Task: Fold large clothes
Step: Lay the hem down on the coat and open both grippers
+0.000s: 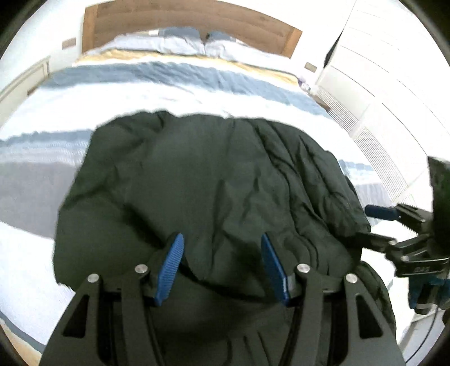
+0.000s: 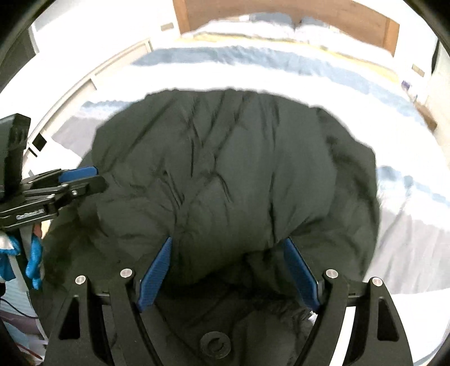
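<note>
The dark padded jacket (image 1: pixel 202 180) lies on the bed (image 1: pixel 174 93), on the near half of the cover, as a rounded, doubled-over bundle. Its far edge forms one continuous curved outline; no sleeve or hood shows spread flat beyond it. Judgement: at least one fold is in place, and the garment is compact but not finished. The surface is wrinkled and puffy, the near edge bulges toward both tools, and a lower layer shows beneath the upper one in the right wrist view. A further fold or a flattening pass probably remains.

The left gripper (image 1: pixel 222 261) hangs over the near edge of the jacket with its blue pads apart; fabric lies below and between them, but the pads do not press on it. The right gripper (image 2: pixel 227 267) is in a like position at the near edge, its jaws opening, with a bulge of jacket between the pads and no clamping visible.

Surface: the bed carries a white cover with blue, grey and yellow bands (image 1: pixel 180 73), lightly creased. Two pillows (image 1: pixel 180 42) lie at the head, against a wooden headboard (image 1: pixel 185 17).

Room: white louvred cabinet fronts (image 1: pixel 374 107) stand along one side of the bed; white walls are overexposed
</note>
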A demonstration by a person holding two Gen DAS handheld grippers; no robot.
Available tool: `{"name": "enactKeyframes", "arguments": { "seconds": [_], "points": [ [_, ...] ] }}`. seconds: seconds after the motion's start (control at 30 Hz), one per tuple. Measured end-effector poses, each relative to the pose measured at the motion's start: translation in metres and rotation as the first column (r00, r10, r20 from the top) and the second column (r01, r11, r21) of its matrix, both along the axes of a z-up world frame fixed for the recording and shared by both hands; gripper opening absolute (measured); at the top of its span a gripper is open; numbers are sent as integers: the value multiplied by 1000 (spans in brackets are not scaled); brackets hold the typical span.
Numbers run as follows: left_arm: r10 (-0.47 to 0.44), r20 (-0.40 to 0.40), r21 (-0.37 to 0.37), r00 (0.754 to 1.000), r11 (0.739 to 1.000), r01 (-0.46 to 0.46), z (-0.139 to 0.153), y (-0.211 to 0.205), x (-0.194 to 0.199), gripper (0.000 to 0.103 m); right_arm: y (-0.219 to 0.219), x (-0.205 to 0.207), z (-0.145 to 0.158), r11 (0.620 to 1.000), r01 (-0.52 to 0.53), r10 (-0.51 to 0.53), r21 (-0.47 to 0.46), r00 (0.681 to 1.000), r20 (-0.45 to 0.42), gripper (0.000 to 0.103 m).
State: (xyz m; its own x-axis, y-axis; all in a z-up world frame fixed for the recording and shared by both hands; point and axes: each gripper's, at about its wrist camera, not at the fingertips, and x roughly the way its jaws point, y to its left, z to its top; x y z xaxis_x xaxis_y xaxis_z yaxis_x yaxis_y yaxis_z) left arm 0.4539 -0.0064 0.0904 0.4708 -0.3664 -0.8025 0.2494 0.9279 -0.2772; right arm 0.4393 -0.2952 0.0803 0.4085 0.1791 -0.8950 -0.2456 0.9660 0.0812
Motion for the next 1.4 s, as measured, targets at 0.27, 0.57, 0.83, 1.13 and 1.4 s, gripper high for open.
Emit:
{"name": "enactKeyframes", "arguments": {
  "seconds": [0.27,0.57,0.83,1.13,1.4],
  "points": [
    [-3,4,105,1000,994,2,-29,-7,21,58,21,35,4,1000,-22,23,-15,997,69,80],
    [-31,8,132,999,991,30,-67,-18,19,67,21,50,-68,996,-27,26,-84,1000,-11,87],
    [-25,8,141,1000,990,23,-76,-24,14,70,21,51,-85,995,-12,10,-94,1000,-22,95],
    [5,-59,168,998,986,5,-61,-22,2,73,22,45,-75,992,14,-21,-122,999,-49,95],
    [-14,-92,207,996,978,32,-24,-20,-34,73,6,2,-47,996,71,-78,-62,990,-121,95]
  ]
}}
